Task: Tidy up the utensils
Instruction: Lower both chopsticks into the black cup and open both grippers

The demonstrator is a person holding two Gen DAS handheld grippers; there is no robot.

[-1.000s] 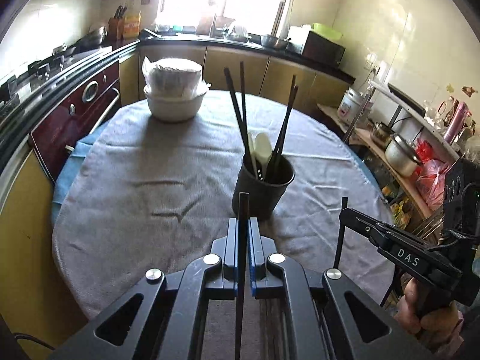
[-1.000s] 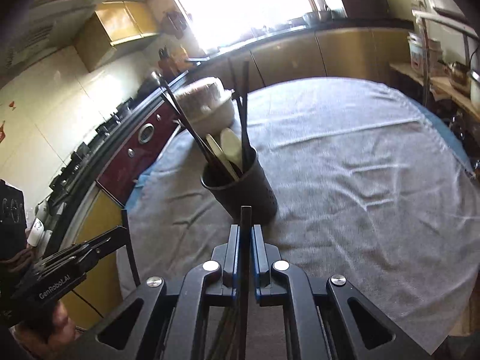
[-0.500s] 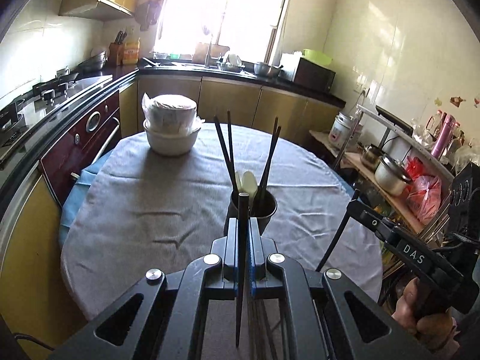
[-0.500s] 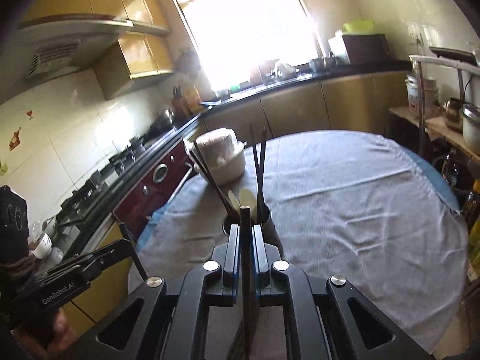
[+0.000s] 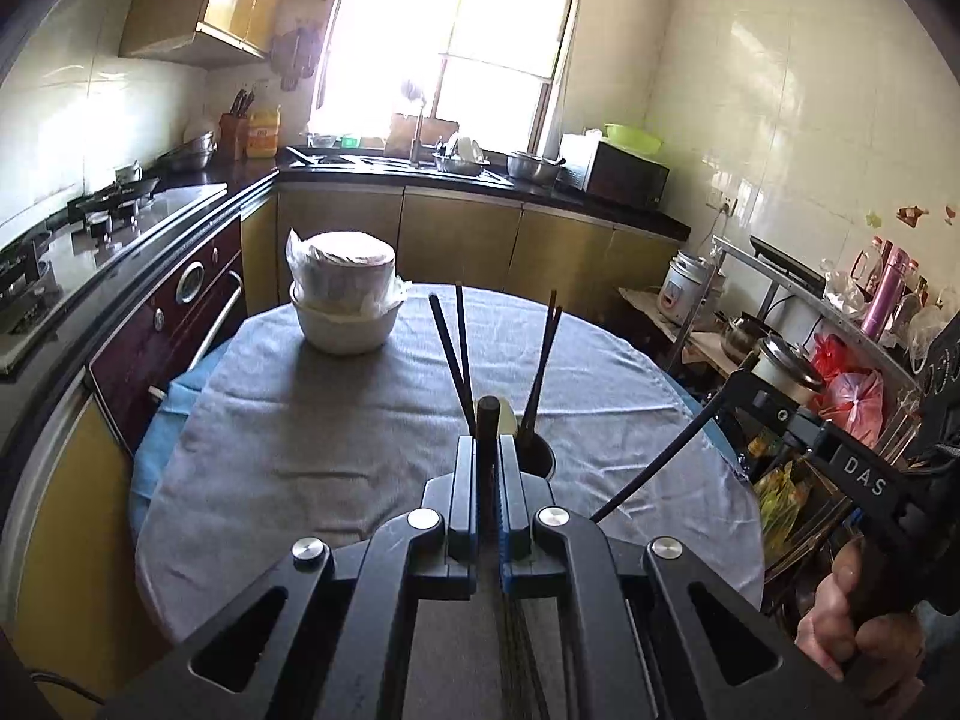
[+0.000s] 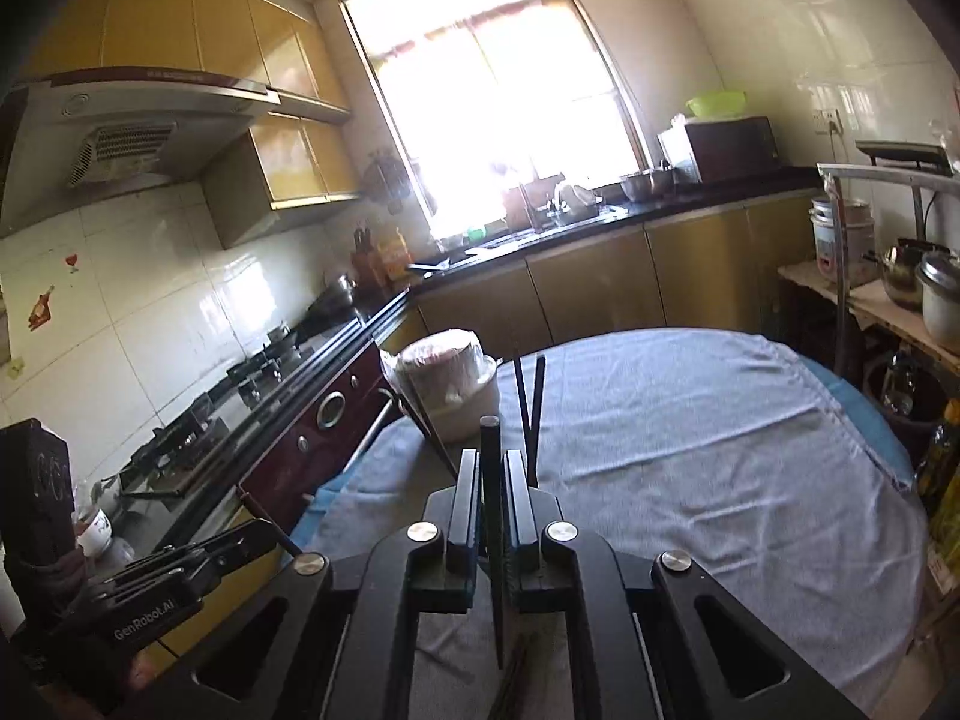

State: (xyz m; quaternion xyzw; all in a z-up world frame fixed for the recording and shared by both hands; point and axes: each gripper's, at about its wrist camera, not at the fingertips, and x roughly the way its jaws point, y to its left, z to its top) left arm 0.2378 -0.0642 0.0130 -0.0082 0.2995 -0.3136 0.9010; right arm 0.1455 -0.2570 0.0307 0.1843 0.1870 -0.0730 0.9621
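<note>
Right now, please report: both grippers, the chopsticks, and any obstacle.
Left gripper and right gripper: jaws shut, one black chopstick each. Utensil holder ahead, four chopsticks inside. Stacked white bowls behind it, apart.

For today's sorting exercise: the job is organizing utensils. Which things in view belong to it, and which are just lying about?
Belong to the job:
left tool, shut on a chopstick
right tool, shut on another chopstick
utensil holder with chopsticks and a pale spoon

Just lying about:
stacked white bowls
grey tablecloth
rice cooker
</note>
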